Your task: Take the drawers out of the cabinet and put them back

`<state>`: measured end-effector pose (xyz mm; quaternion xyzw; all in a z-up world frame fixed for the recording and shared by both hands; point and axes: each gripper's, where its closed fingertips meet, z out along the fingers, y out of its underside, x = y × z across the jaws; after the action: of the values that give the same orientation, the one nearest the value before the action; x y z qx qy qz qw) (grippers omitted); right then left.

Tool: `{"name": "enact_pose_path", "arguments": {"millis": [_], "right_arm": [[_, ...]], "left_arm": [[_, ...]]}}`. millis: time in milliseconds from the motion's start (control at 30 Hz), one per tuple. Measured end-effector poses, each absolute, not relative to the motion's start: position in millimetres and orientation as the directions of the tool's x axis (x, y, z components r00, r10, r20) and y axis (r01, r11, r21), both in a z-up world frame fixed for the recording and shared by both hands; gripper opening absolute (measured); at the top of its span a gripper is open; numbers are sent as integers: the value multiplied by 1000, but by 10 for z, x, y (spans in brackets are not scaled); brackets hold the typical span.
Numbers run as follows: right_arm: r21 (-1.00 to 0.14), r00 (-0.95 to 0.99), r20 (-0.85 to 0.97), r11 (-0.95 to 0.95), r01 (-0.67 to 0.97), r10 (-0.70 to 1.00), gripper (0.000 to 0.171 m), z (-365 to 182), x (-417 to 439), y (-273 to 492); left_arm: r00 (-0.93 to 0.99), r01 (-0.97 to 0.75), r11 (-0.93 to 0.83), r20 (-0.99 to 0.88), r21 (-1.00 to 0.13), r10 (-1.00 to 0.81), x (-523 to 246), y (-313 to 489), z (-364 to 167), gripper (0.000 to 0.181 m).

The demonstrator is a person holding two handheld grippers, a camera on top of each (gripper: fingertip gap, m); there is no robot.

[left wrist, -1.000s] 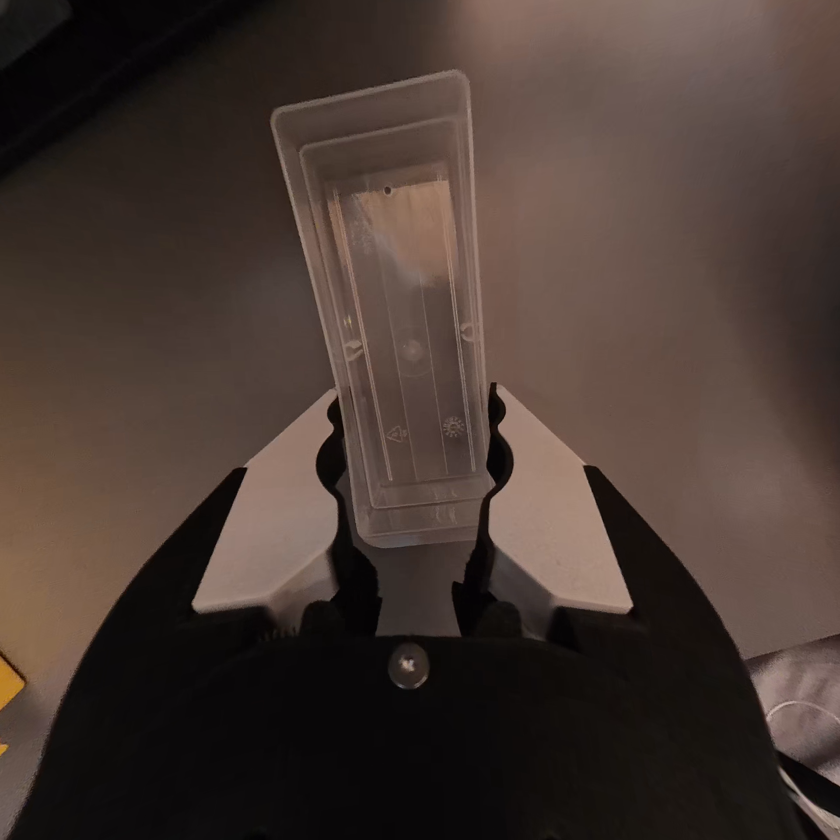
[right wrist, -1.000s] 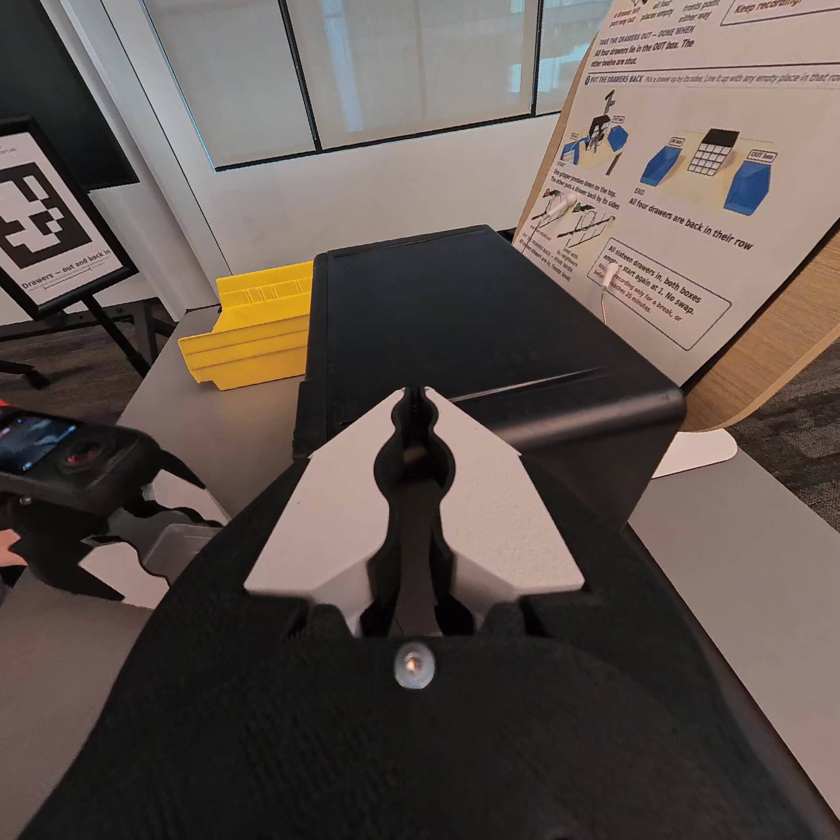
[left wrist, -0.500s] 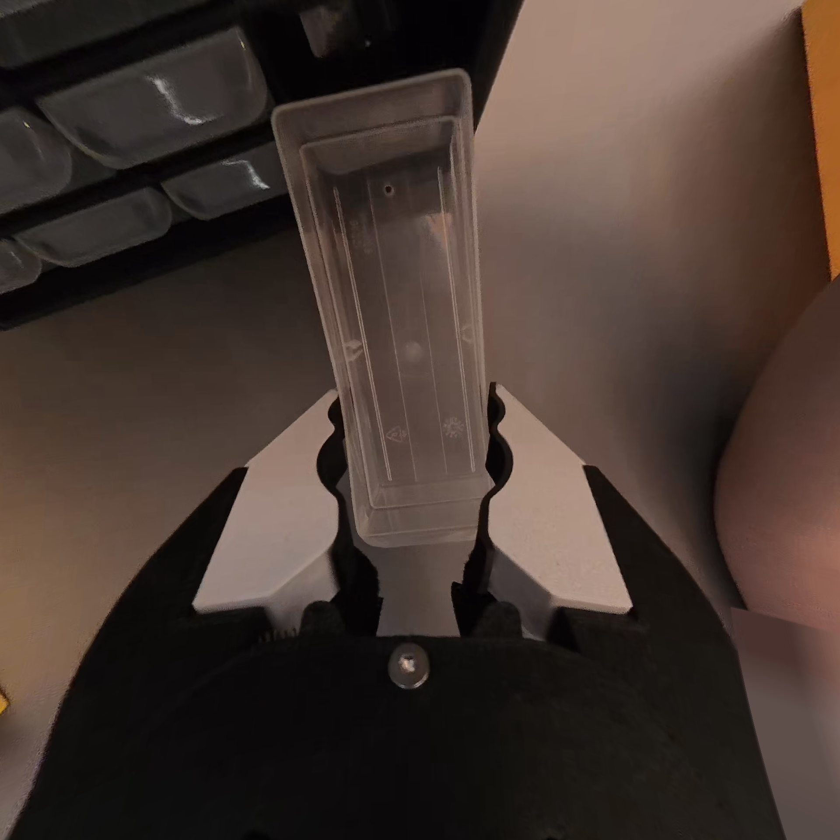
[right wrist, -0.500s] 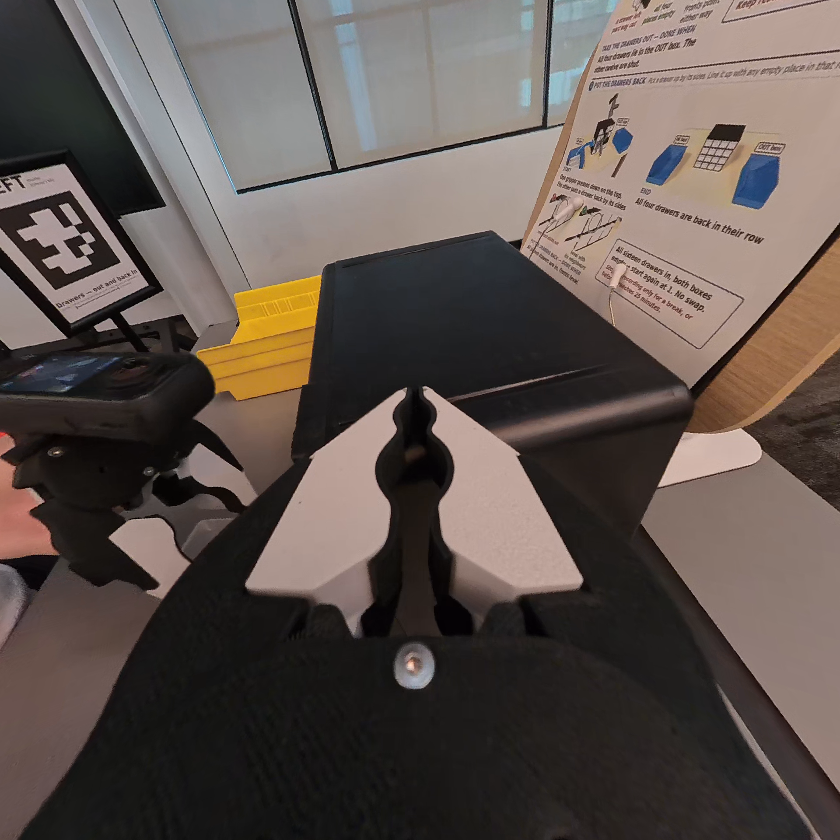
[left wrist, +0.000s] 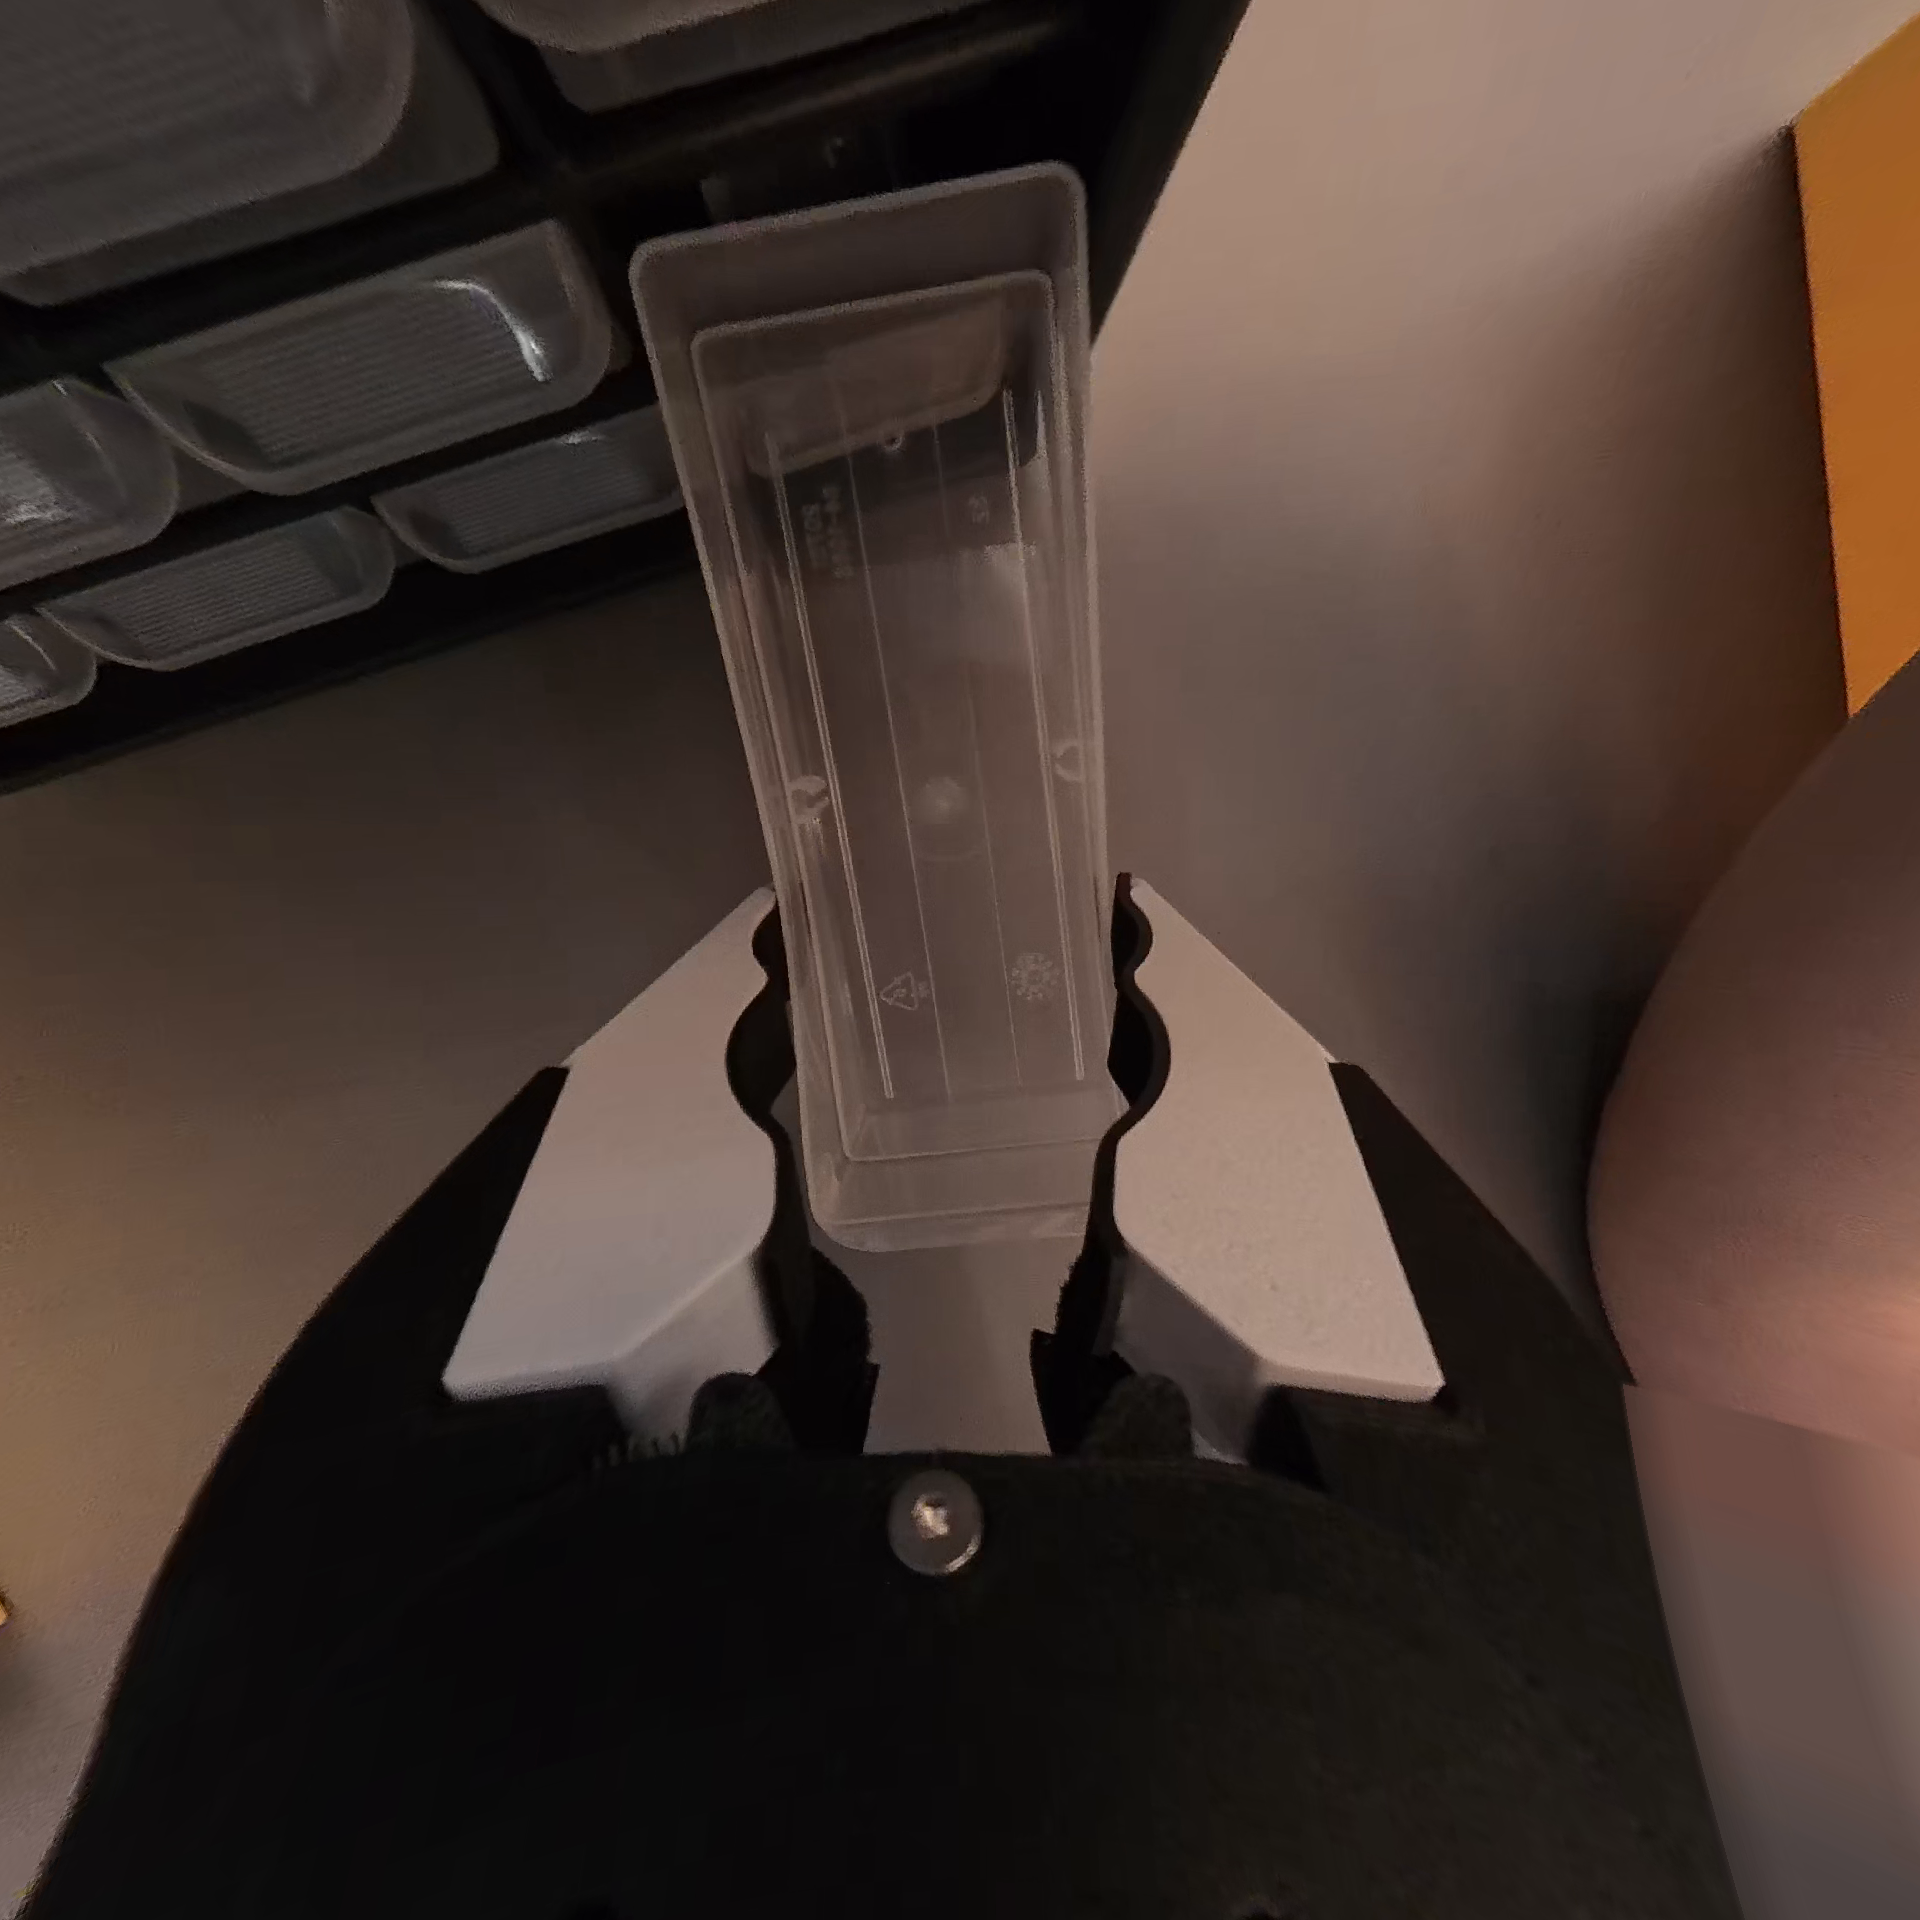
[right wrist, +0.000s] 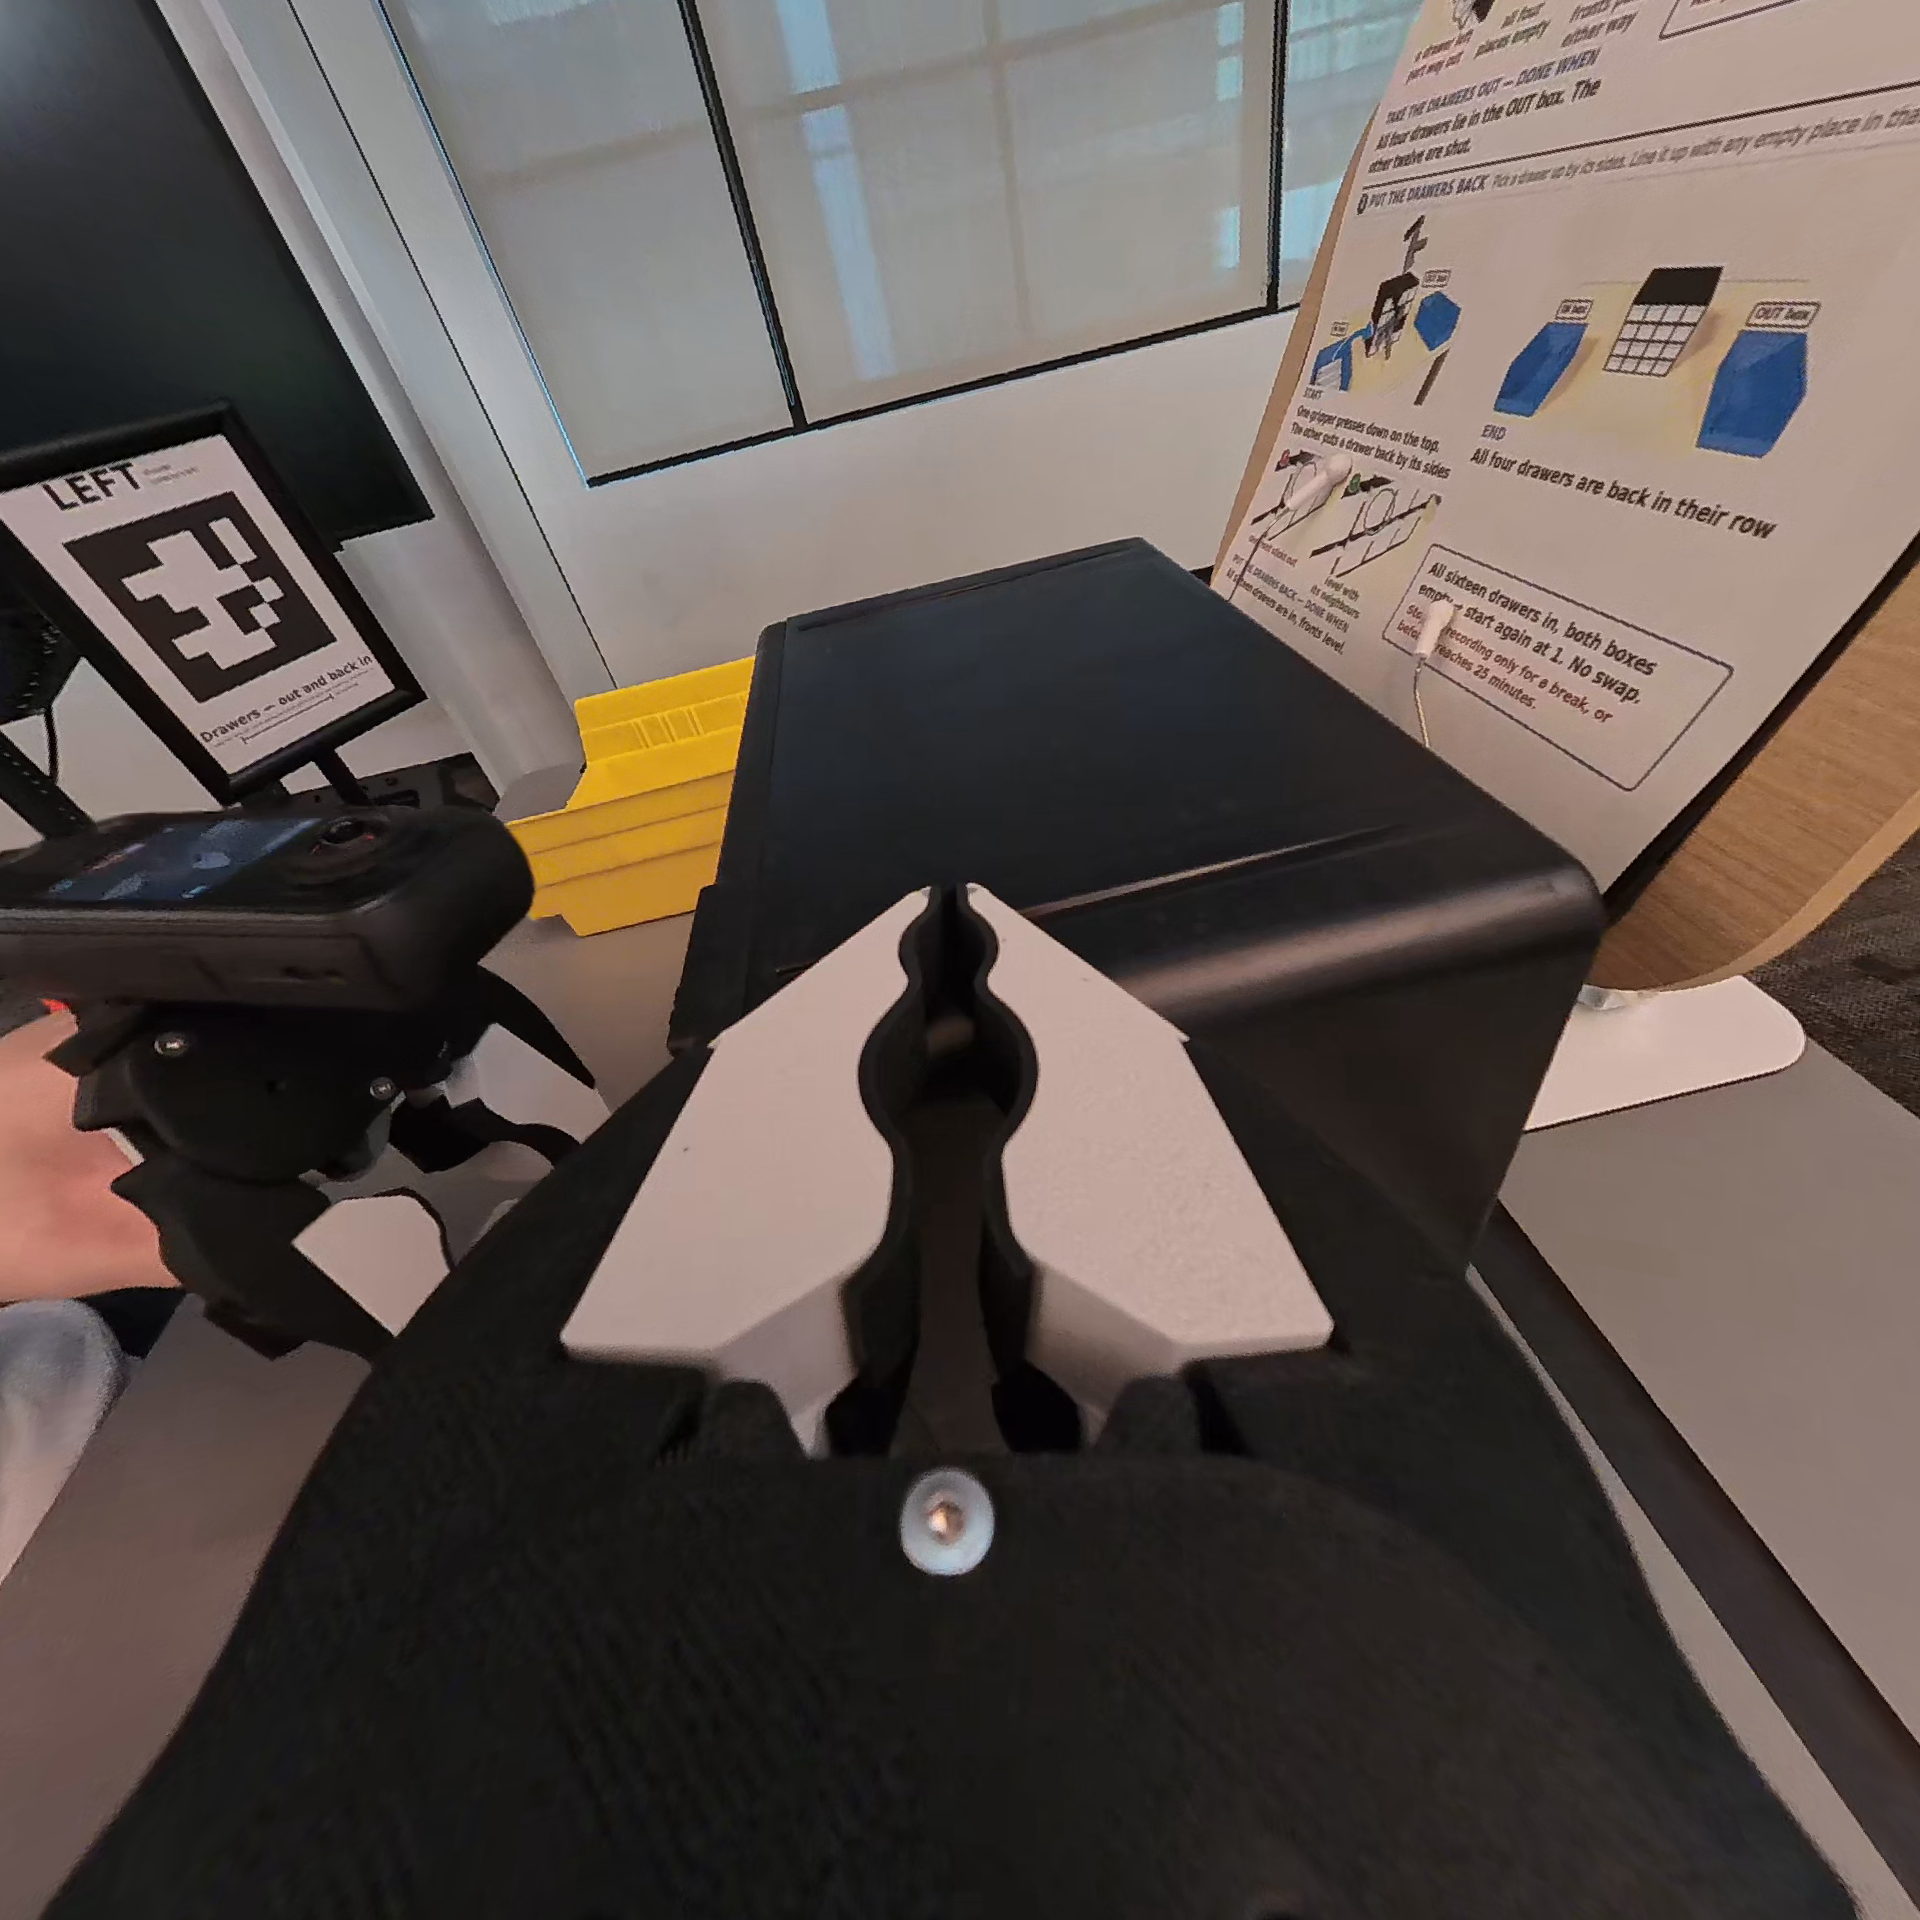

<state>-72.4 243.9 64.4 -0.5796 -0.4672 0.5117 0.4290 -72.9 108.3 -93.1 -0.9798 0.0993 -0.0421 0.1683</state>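
My left gripper [left wrist: 940, 914] is shut on a clear plastic drawer [left wrist: 914, 665], gripping its sides near the back end. The drawer's front end points at the black cabinet [left wrist: 582, 135], close to a dark slot at the cabinet's right side. Several clear drawers [left wrist: 343, 364] sit shut in the cabinet front. My right gripper [right wrist: 951, 894] is shut and empty, its tips resting over the front top edge of the black cabinet [right wrist: 1091, 748]. The left gripper [right wrist: 260, 997] also shows at the left of the right wrist view, held by a hand.
A yellow bin [right wrist: 644, 800] stands behind the cabinet on the left; a yellow edge [left wrist: 1860, 416] shows in the left wrist view. An instruction board [right wrist: 1621, 395] leans right of the cabinet. A framed marker sign [right wrist: 197, 592] stands at back left. The grey table [left wrist: 312, 987] lies below. There is about 20 centimeters between the tips of the two grippers. My left tips are roughly 10 centimeters from the black cabinet [left wrist: 582, 135].
My left gripper has carried the drawer toward the cabinet front, which has come into view and grown closer. The right gripper has stayed shut over the cabinet top, shifting only slightly.
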Motion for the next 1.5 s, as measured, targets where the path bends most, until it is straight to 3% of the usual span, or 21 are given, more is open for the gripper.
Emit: {"name": "enact_pose_path", "arguments": {"millis": [333, 933, 1333, 1500], "right_arm": [[-974, 36, -202, -205, 95, 979, 0, 644, -721, 2435], [-974, 21, -211, -212, 83, 977, 0, 647, -720, 2434], [-973, 4, -221, -221, 74, 975, 0, 650, -717, 2432], [-972, -1, -225, -224, 71, 974, 0, 651, -716, 2432]], "left_arm": [[978, -183, -943, 43, -276, -203, -729, 1086, -982, 59], [987, -156, -947, -13, -280, -159, -724, 1299, -858, 60], [988, -125, -858, 16, -499, -154, -654, 1643, -868, 65], [980, -182, -794, -39, -580, -196, -656, 1629, -821, 75]]}}
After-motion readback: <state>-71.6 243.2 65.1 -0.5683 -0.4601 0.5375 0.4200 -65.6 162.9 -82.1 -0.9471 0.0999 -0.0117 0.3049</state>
